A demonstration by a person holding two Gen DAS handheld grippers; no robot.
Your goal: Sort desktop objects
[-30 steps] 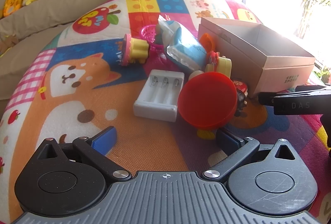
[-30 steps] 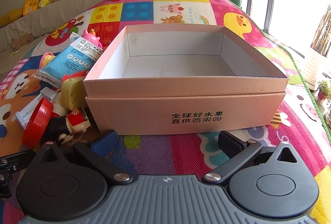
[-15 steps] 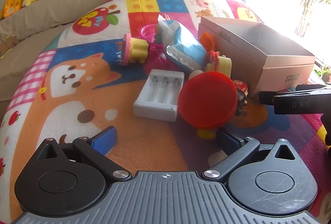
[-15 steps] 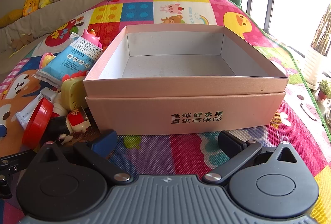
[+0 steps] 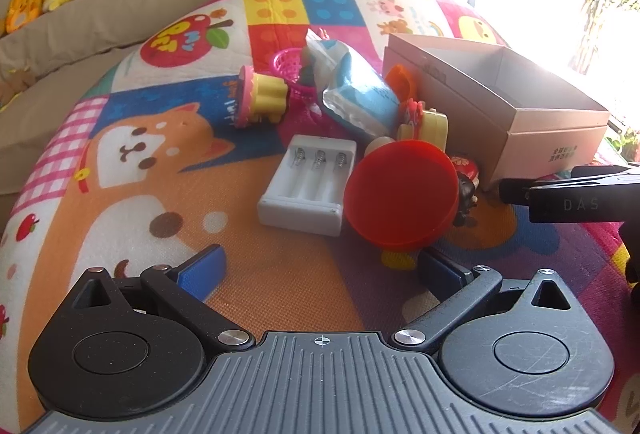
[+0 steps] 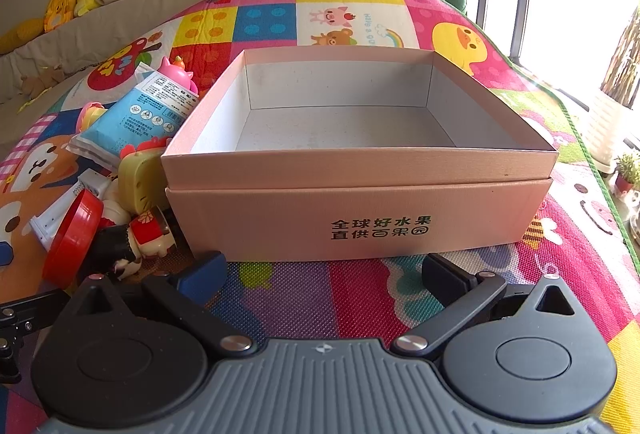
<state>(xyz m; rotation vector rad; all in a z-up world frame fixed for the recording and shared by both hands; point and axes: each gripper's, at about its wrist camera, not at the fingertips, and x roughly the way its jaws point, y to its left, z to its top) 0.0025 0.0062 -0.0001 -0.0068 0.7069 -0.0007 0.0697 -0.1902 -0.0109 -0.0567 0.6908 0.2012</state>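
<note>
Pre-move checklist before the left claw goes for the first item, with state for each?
1. Left claw open, holding nothing: ok.
2. Right claw open, holding nothing: ok.
3. Pink cardboard box open, nothing seen inside: ok.
4. White plastic battery charger free to lift: not ok, the round red plastic lid overlaps its right side.
5. Red lid reachable: ok, nearest item ahead of the left claw.
6. Blue-and-white soft packet separable: cannot tell, other toys crowd against it.

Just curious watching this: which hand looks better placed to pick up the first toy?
Probably the left gripper: its open fingers face the round red plastic lid. The right gripper faces the pink cardboard box.
</note>
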